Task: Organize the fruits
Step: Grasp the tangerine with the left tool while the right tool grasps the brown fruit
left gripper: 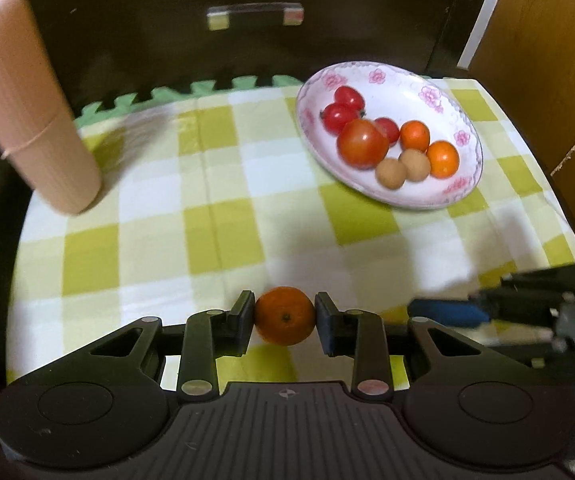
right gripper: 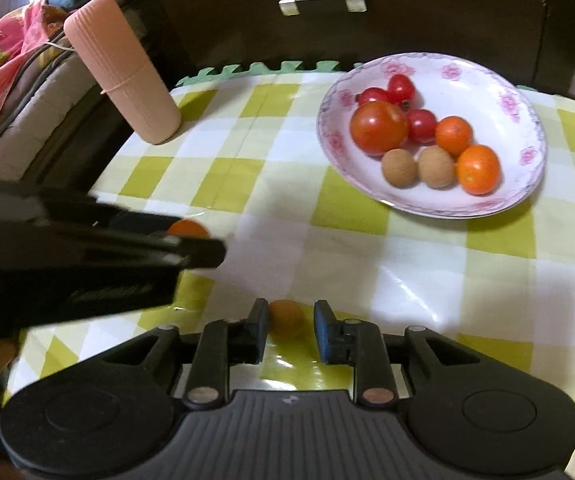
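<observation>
My left gripper (left gripper: 284, 317) is shut on a small orange mandarin (left gripper: 285, 322), held just above the checked cloth; the mandarin (right gripper: 188, 228) peeks out behind that gripper's dark fingers (right gripper: 203, 254) in the right wrist view. My right gripper (right gripper: 290, 326) stands open around a small orange-brown fruit (right gripper: 286, 318) lying on the cloth. That fruit is close to the left pad, with a gap to the right pad. A flowered white plate (left gripper: 371, 76) (right gripper: 467, 80) at the far right holds a large tomato (right gripper: 378, 128), cherry tomatoes, two orange fruits and two brown ones.
A ribbed pink cylinder (left gripper: 27, 112) (right gripper: 123, 68) leans at the table's far left. Behind the yellow-green checked tablecloth (left gripper: 215, 216) stands a dark cabinet with a metal handle (right gripper: 323, 2). My right gripper's blue pad (left gripper: 447, 313) shows low on the right in the left wrist view.
</observation>
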The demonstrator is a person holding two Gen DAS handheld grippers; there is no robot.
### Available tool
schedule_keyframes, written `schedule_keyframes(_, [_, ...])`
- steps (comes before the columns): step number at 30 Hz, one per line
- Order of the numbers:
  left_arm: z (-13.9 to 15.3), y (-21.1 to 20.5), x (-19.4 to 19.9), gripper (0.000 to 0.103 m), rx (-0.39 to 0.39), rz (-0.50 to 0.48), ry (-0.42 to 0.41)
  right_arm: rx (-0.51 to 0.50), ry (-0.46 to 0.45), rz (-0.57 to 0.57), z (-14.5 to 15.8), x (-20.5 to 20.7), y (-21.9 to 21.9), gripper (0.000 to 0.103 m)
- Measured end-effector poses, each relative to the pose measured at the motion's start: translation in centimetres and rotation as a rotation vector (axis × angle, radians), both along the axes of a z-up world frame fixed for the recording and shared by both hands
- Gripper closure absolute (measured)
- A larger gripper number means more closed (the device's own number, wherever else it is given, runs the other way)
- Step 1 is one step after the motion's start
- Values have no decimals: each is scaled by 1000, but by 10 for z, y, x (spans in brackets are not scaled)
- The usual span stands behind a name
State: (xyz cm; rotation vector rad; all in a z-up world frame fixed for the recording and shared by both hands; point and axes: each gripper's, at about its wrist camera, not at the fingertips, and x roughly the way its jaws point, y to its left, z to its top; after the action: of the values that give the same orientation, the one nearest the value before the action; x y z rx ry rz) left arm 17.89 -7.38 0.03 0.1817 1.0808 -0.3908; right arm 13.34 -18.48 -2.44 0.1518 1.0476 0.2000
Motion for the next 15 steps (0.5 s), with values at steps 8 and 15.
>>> schedule_keyframes(8, [-10,19,-8,62,3,22,36,-59,6,35,-13,3,21,79])
schedule_keyframes(15, [-21,18,-13,62,32,-4,42,-82,-7,29,-12,3,20,80])
